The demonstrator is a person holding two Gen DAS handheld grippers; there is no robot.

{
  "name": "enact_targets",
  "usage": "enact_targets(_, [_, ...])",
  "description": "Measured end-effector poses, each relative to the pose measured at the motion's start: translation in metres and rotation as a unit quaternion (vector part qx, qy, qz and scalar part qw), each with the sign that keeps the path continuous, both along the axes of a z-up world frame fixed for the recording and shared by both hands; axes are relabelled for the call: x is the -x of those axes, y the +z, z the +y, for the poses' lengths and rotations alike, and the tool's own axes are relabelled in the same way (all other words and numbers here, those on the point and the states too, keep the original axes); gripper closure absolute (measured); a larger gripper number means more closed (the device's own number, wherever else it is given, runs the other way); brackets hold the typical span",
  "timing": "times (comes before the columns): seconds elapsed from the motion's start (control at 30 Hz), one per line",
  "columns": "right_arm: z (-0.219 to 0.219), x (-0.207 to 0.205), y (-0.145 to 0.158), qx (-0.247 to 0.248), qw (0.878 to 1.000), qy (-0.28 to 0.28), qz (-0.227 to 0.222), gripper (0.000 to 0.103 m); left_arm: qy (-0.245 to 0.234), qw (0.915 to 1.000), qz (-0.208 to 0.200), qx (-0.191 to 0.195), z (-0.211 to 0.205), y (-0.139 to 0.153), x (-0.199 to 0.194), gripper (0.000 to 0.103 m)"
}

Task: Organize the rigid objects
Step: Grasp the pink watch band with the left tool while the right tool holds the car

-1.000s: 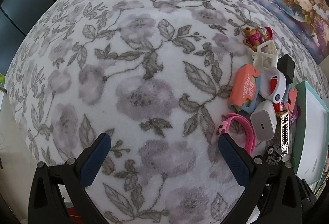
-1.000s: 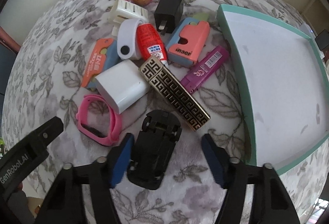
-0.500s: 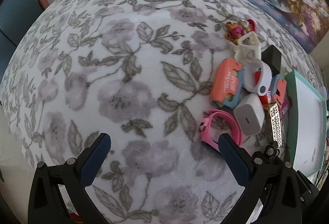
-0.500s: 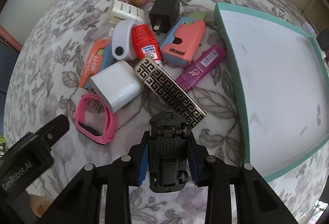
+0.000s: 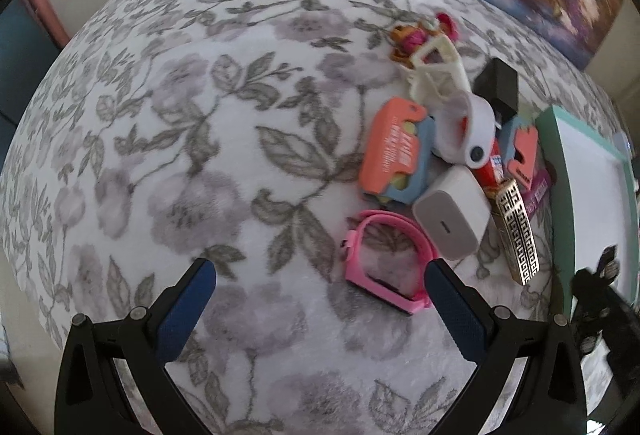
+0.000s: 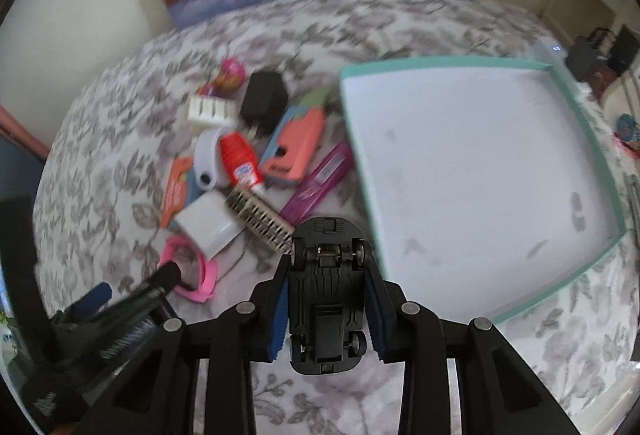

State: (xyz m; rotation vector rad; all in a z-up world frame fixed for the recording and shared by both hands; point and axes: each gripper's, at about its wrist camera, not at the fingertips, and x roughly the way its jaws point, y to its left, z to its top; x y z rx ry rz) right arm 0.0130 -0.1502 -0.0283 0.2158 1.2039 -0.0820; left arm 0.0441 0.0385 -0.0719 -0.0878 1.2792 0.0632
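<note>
Clearly the right gripper [image 6: 326,311] pinches the black toy car [image 6: 326,299], wheels up, clear of the floral bed [image 6: 360,23], its jaws having just closed on it. Next: carry it into the teal-rimmed box [image 6: 576,123]. The left gripper [image 5: 320,299] hangs spread.

Floral-print cloth [image 5: 224,163] carries a teal-rimmed tray [image 6: 600,171], pink band [image 5: 384,267], seemingly chargers

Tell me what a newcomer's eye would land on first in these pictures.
First, the black toy car, belly up, clamped in the right hand-held gripper beside the empty teal-rimmed tray. Next, the bright jumble of small items left of the tray on the floral cloth, with a pink watch band nearest the open left hand-held gripper.
</note>
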Motion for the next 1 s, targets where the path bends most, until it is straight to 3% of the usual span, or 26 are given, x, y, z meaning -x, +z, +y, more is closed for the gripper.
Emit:
enact_targets(0.17, [-0.005,0.002,0.001,-0.008,1.000,-0.010,0.006,0.068,-0.042,0.9991,-0.004,-0.009,-0.025,-0.006,-0.007,0.001])
enact_targets(0.37, [-0.004,0.002,-0.004,-0.007,1.000,-0.010,0.008,0.068,-0.087,0.9949,0.007,-0.051,-0.055,-0.022,-0.012,0.017])
enact_targets(0.47, [-0.004,0.003,-0.007,-0.008,1.000,-0.009,0.015,0.068,-0.091,0.9947,-0.001,-0.047,-0.060,-0.023,-0.012,0.019])
enact_targets(0.57, [-0.003,0.002,-0.010,-0.006,1.000,-0.007,0.020,0.068,-0.102,0.9945,-0.008,-0.023,-0.060,-0.020,-0.009,0.035])
enact_targets(0.67, [-0.003,0.002,-0.012,-0.004,1.000,-0.007,0.023,0.068,-0.104,0.9942,-0.011,-0.024,-0.060,-0.018,-0.009,0.041])
enact_targets(1.0, [-0.005,0.001,-0.013,-0.008,1.000,-0.011,0.024,0.068,-0.074,0.9967,-0.005,0.031,-0.028,-0.007,0.002,0.041])
